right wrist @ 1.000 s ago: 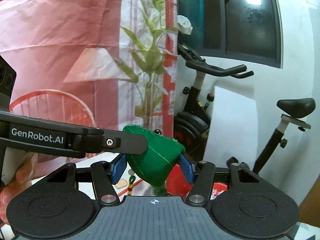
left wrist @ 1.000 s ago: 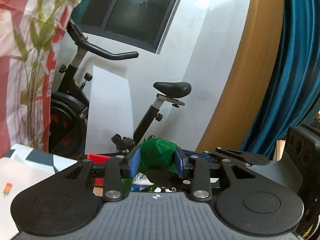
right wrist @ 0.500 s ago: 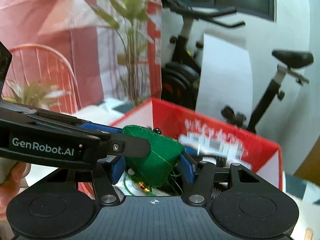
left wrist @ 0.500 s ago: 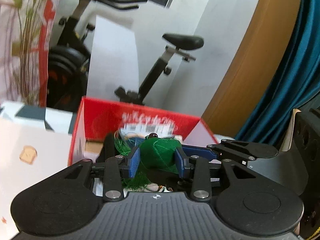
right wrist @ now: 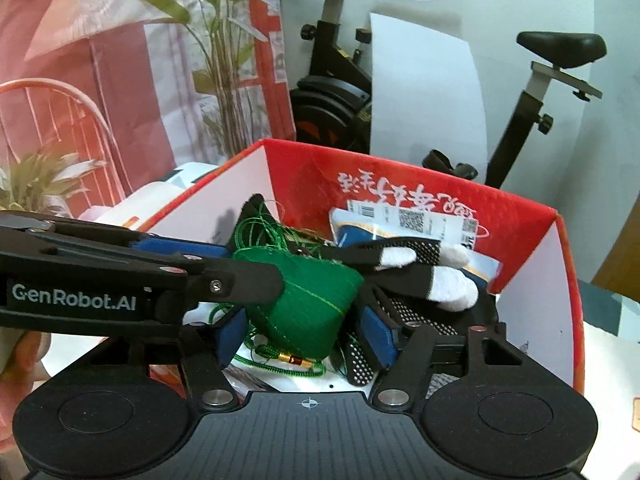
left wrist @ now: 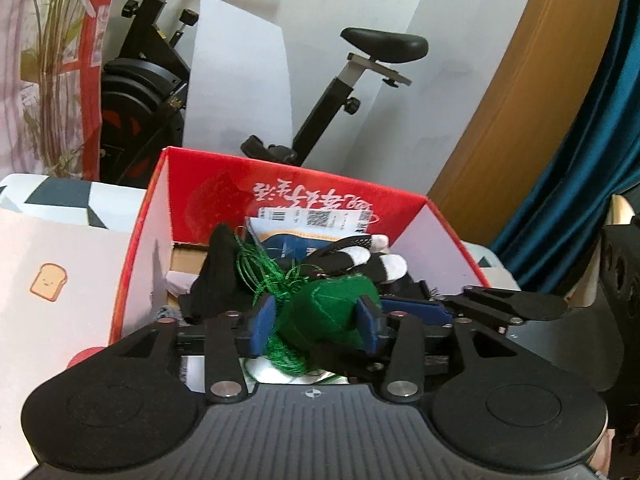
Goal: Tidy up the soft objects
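A green stitched pouch [left wrist: 332, 312] with a tangled green cord [left wrist: 264, 272] is held over the open red cardboard box [left wrist: 304, 184]. My left gripper [left wrist: 314, 326] and my right gripper [right wrist: 306, 330] both have their blue pads pressed on the green pouch [right wrist: 308, 304] from crossing directions. The left gripper's arm [right wrist: 120, 276] crosses the right wrist view. Inside the box lie black-and-white gloves [right wrist: 424, 268] and a blue packet with barcodes [right wrist: 400, 224]. The red box [right wrist: 440, 192] fills the middle of the right wrist view.
An exercise bike [left wrist: 160, 80] and a white panel [left wrist: 236, 76] stand behind the box. A patterned red-and-white curtain [right wrist: 80, 60] hangs at the left. A white surface with a toast sticker [left wrist: 48, 288] lies left of the box.
Both grippers have come down with the green pouch from in front of the bike to just over the box's contents. The box has come into view.
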Action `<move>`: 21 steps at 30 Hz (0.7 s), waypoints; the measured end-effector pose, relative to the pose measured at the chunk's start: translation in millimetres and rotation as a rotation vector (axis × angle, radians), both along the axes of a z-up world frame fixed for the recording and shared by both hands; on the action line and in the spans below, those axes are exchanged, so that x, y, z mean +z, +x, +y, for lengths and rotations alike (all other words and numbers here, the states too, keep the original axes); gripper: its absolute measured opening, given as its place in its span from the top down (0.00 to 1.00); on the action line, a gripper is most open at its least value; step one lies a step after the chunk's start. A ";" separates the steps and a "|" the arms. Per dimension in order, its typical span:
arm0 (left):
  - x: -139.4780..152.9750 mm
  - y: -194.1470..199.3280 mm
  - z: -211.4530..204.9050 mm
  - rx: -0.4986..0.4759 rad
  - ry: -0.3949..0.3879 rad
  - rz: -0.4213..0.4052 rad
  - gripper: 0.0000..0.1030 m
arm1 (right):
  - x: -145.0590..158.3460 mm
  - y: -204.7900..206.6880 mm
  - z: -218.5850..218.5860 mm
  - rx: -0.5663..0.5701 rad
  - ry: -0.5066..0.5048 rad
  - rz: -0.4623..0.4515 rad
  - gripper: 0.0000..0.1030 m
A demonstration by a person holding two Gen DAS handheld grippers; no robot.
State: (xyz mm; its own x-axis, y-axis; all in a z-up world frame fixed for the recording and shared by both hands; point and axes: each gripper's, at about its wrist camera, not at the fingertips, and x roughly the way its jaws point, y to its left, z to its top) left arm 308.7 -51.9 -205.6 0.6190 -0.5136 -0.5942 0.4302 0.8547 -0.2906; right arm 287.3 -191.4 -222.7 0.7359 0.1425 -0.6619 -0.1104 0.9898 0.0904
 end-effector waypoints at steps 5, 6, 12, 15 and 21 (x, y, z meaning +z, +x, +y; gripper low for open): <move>3.7 -2.2 0.6 0.014 0.038 -0.015 0.40 | 0.7 -1.0 -2.2 -0.034 -0.015 0.002 0.21; 4.4 -3.0 0.3 0.019 0.046 -0.018 0.37 | 1.3 -1.6 -2.8 -0.041 -0.021 0.000 0.17; 8.0 -5.4 5.3 0.057 0.081 -0.038 0.15 | 5.5 -6.4 -13.2 -0.083 -0.039 -0.006 0.06; 12.0 -9.3 7.2 0.080 0.107 -0.055 0.07 | 7.9 -11.0 -18.6 -0.113 -0.049 -0.012 0.01; 21.1 -21.3 9.8 0.114 0.163 -0.078 0.02 | 16.5 -21.5 -28.5 -0.176 -0.055 -0.017 0.00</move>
State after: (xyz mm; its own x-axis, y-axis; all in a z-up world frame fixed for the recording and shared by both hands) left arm 287.4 -42.1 -184.5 0.7145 -0.3390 -0.6120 0.3441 0.9319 -0.1145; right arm 265.8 -220.0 -206.2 0.7571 -0.0256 -0.6528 0.0637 0.9974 0.0348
